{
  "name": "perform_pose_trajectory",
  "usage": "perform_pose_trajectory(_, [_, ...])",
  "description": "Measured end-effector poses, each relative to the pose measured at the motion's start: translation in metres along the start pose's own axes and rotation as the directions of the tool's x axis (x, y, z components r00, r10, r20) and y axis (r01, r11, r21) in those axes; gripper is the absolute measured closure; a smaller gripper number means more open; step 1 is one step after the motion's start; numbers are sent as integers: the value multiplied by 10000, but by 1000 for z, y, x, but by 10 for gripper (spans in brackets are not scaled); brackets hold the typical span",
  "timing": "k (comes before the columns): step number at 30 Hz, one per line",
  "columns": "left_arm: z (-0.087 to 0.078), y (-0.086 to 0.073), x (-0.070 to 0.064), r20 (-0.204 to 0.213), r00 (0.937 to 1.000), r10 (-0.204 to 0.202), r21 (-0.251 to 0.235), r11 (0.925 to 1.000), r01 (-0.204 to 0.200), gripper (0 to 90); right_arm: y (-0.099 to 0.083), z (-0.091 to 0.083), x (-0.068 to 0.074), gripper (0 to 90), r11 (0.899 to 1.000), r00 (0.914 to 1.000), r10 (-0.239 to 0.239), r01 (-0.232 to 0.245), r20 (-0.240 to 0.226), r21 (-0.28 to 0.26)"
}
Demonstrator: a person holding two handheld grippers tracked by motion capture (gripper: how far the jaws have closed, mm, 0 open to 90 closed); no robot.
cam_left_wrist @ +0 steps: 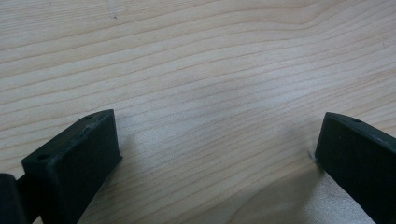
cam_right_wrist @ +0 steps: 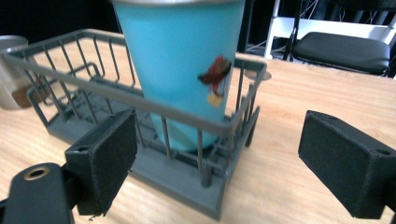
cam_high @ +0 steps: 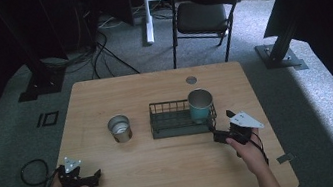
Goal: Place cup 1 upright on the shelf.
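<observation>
- Standing upright in the right end of a grey wire basket (cam_high: 171,123), a teal cup (cam_high: 201,105) is sitting just right of centre in the high view; in the right gripper view the teal cup (cam_right_wrist: 180,70) is filling the upper middle of the frame, with a small red and yellow sticker on its side.
- Hovering just below and right of the basket in the high view, the right gripper (cam_high: 221,126) is pointing toward the basket's near right corner, close to it but not touching the cup.
- Looking along the right gripper (cam_right_wrist: 217,163) in its own view, its jaws are standing wide apart with nothing between them, and the basket's corner (cam_right_wrist: 224,140) is lying ahead in the gap.
- Resting low at the lower left of the high view, the left gripper (cam_high: 97,176) is sitting near the table's front edge, well apart from the basket.
- Showing in its own view, the left gripper (cam_left_wrist: 217,149) is released as well, its jaws spread wide over bare wood grain of the table (cam_left_wrist: 196,60).
- Standing alone to the left of the basket, a silver cup (cam_high: 119,128) is sitting on the table; the silver cup (cam_right_wrist: 11,70) is appearing at the left edge of the right gripper view.
- Sitting beyond the table at the top of the high view is a black chair (cam_high: 202,12).
</observation>
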State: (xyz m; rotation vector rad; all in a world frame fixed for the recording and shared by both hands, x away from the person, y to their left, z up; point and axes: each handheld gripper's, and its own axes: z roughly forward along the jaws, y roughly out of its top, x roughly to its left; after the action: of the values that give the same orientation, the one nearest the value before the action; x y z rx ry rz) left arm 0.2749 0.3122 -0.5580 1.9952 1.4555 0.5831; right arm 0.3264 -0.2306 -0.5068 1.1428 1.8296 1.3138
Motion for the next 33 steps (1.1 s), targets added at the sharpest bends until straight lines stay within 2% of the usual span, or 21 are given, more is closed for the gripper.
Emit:
perform_pose_trajectory(11, [0, 0, 0, -19, 10000, 36, 27, 10000, -36, 4, -18, -11, -9, 115, 9991, 9997, 226, -227, 28, 359])
perform_pose_trajectory(25, [0, 0, 0, -10, 10000, 34, 20, 10000, -34, 4, -37, -27, -27, 115, 9940, 9999, 156, -161, 60, 1079])
perform_pose_trajectory(28, [0, 0, 0, -15, 10000, 32, 23, 10000, -32, 4, -41, -29, -31, 115, 9907, 10000, 69, -66, -20, 1362])
perform_pose_trajectory(33, [0, 0, 0, -15, 10000, 30, 22, 10000, -30, 4, -47, -35, -36, 115, 9836, 9989, -20, 103, -460, 1803])
